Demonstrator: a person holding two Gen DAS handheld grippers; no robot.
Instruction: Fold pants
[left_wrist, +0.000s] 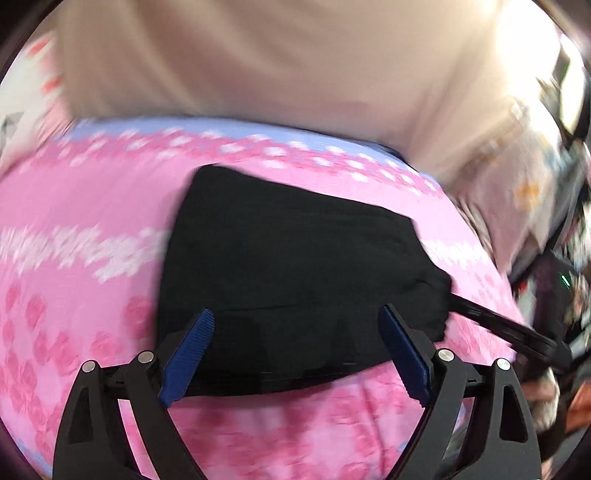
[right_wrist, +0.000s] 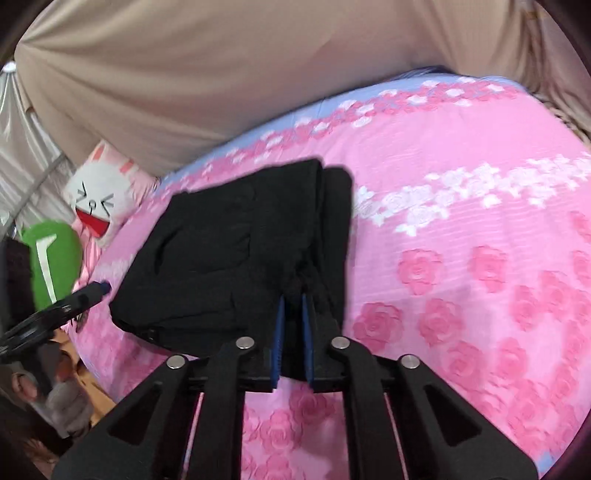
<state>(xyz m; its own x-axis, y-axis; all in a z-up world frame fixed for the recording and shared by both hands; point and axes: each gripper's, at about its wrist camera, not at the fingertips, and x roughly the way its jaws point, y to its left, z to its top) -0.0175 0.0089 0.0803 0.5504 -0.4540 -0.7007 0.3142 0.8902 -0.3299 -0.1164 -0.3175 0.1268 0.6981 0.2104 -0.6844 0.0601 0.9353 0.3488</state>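
Observation:
Black pants (left_wrist: 288, 251), folded into a compact rectangle, lie on the pink rose-print bed cover (left_wrist: 74, 206). My left gripper (left_wrist: 296, 313) hovers over their near edge, open wide; its blue pads (left_wrist: 192, 354) straddle the cloth without touching it. My right gripper (right_wrist: 293, 301) has its jaws narrowly apart, pinching a bunched edge of the pants (right_wrist: 221, 243) between the blue pads. In the left wrist view its black fingers (left_wrist: 491, 325) reach in from the right to the pants' right corner. One finger of the left gripper (right_wrist: 96, 288) shows beside the pants' left edge.
Beige fabric (right_wrist: 184, 74) hangs behind the bed. A white rabbit cushion (right_wrist: 99, 195) and a green cushion (right_wrist: 51, 258) sit at the bed's left end. The bed cover (right_wrist: 461, 221) stretches out to the right of the pants. Blurred clutter (left_wrist: 554, 258) lies off the bed's right side.

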